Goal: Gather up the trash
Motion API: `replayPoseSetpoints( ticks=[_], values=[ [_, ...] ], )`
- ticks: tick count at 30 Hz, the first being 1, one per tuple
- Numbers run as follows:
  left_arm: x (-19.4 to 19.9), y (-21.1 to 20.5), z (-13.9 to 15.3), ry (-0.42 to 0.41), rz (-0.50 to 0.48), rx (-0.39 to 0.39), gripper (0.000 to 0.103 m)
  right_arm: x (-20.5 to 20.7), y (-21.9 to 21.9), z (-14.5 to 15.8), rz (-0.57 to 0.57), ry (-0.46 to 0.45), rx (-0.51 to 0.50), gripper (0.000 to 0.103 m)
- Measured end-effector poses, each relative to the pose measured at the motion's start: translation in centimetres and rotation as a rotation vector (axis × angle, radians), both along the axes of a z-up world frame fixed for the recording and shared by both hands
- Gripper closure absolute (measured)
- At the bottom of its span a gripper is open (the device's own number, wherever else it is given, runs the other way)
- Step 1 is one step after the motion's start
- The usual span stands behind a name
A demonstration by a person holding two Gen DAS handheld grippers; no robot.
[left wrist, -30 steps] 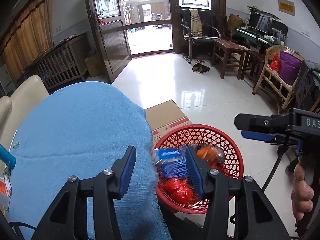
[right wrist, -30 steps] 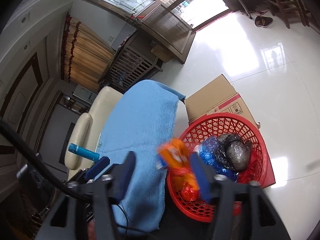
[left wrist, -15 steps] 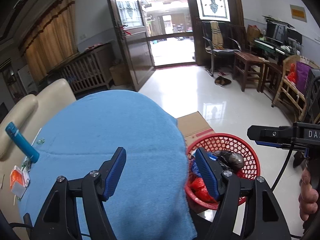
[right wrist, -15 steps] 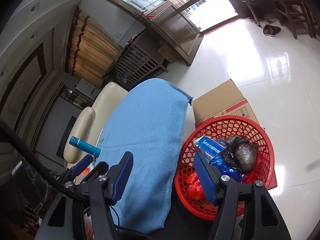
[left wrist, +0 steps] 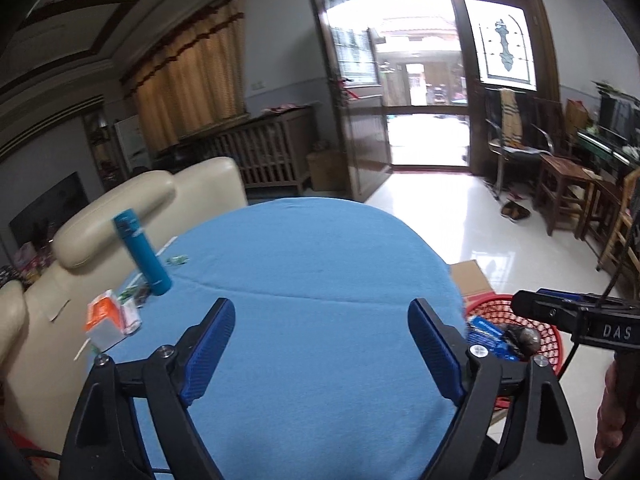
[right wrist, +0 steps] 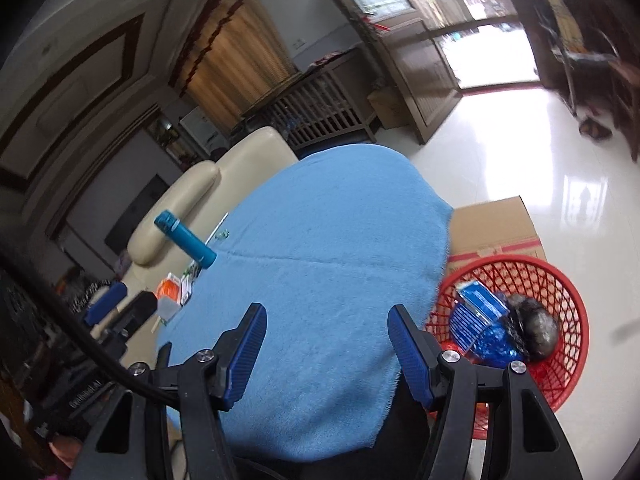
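A red mesh basket stands on the floor to the right of the table, holding blue wrappers, a dark crumpled bag and red trash. It also shows in the left wrist view. My left gripper is open and empty over the blue tablecloth. My right gripper is open and empty over the tablecloth, left of the basket. An orange-and-white packet lies at the table's left edge, and shows in the right wrist view.
A teal bottle stands near the packet, with small scraps beside it. A cardboard box lies on the floor behind the basket. A cream sofa sits left of the table. Chairs and wooden stools line the right wall.
Both grippers have swung left from above the basket to over the tablecloth. A second ago the right gripper held an orange wrapper over the basket; it is empty now.
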State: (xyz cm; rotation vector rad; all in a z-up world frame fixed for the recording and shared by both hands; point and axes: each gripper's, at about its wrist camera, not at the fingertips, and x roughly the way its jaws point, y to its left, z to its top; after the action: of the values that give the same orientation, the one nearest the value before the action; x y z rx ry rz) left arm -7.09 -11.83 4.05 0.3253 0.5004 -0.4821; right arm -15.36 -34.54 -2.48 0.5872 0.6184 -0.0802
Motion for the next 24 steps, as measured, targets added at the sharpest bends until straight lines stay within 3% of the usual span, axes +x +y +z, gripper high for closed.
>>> replayPoseSetpoints(
  ticks=[6, 15, 24],
  values=[
    [0.5, 5.0, 0.8, -0.029, 0.123, -0.02, 0.011, 1.6, 5.9, 2.2, 0.05, -0.029, -0.166, 0.036],
    [0.9, 11.4, 1.7, -0.072, 0.279, -0.055, 0.01, 3.4, 12.2, 3.9, 0.117, -0.05, -0.287, 0.036],
    [0.8, 14.1, 2.5, -0.1, 0.331, -0.066, 0.009, 4.2, 14.5, 7.5, 0.111, -0.136, -0.335, 0.035]
  ],
)
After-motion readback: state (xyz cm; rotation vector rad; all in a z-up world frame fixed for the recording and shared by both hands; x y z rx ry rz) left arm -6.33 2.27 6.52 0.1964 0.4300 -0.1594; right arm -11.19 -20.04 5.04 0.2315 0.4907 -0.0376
